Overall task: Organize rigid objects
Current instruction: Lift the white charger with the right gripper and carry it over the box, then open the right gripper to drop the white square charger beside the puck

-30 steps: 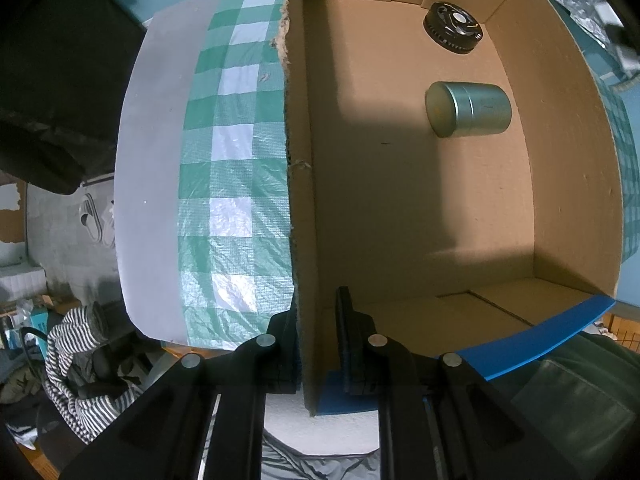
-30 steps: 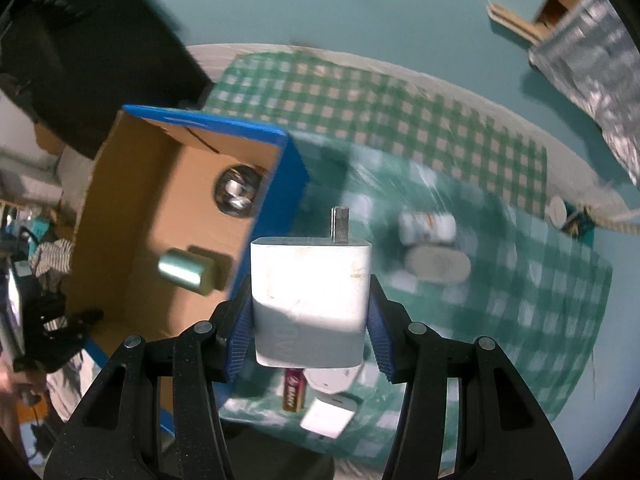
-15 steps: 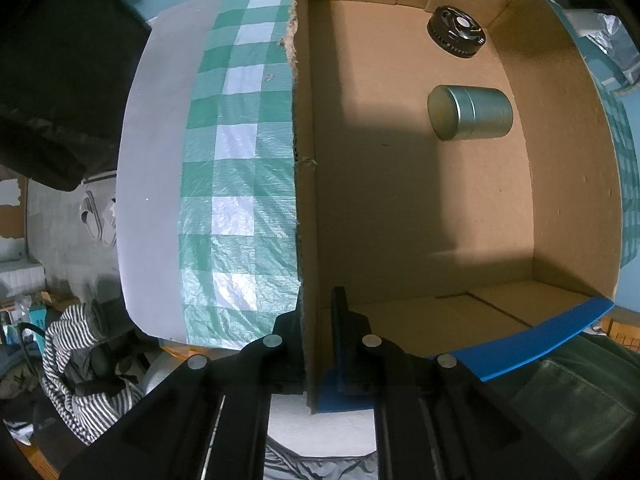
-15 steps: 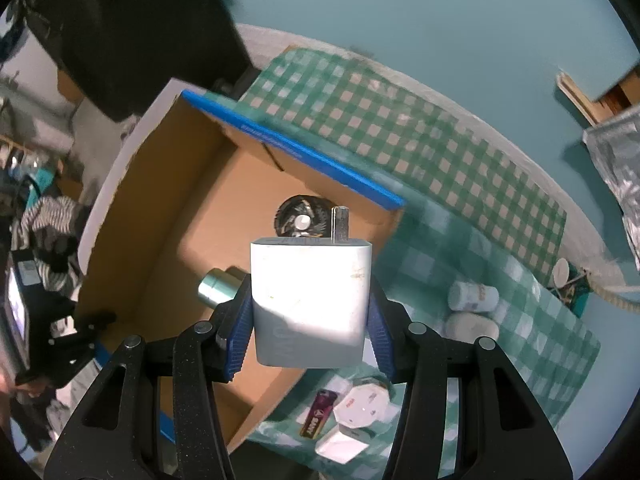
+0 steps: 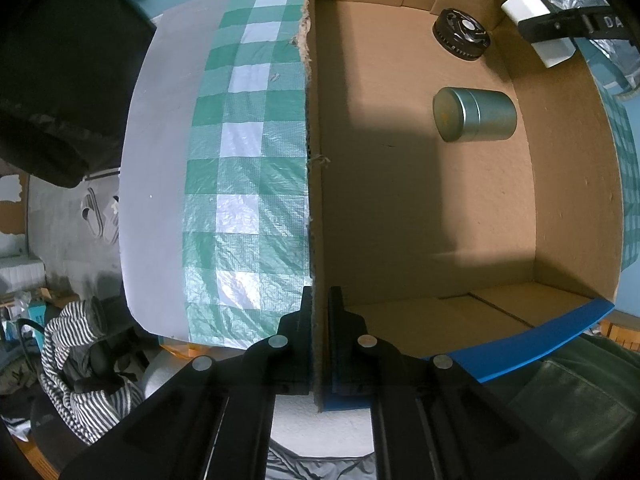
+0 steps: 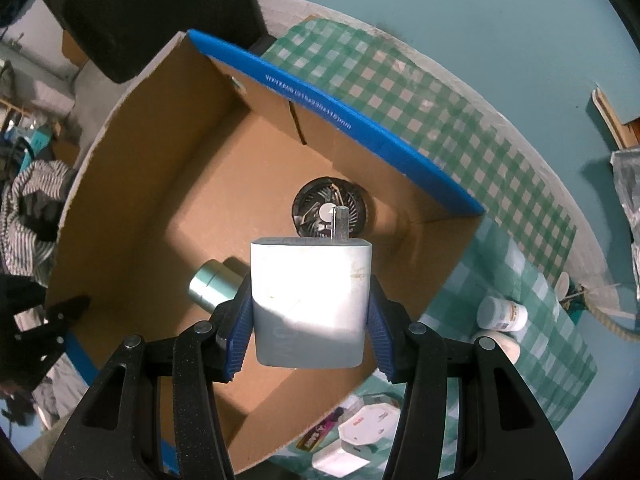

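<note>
Your right tongs (image 6: 311, 312) have swung in over the cardboard box (image 6: 168, 184), where a second ago they hung above the checked cloth, and your left tongs (image 5: 319, 332) have just finished pinching down on the box's near wall. Nearest to you, that left pair is clamped on the torn cardboard edge, one finger outside, one inside, steadying the box on the tabletop (image 5: 160, 168). The right pair is clenched on the white charger (image 6: 310, 304), blue pads pressing its two flat sides, its metal prong pointing away from you and its long side running along the fingers. Straight beneath and beyond it lies the box floor: the green tin (image 6: 212, 292) on its side just left of the charger, the black fan (image 6: 328, 212) farther on, right behind the prong. Open floor looks to lie to the left, so I'd judge the drop wants a nudge that way. Beyond the box, small white bottles (image 6: 502, 314) wait on the checked cloth (image 6: 440, 108).
</note>
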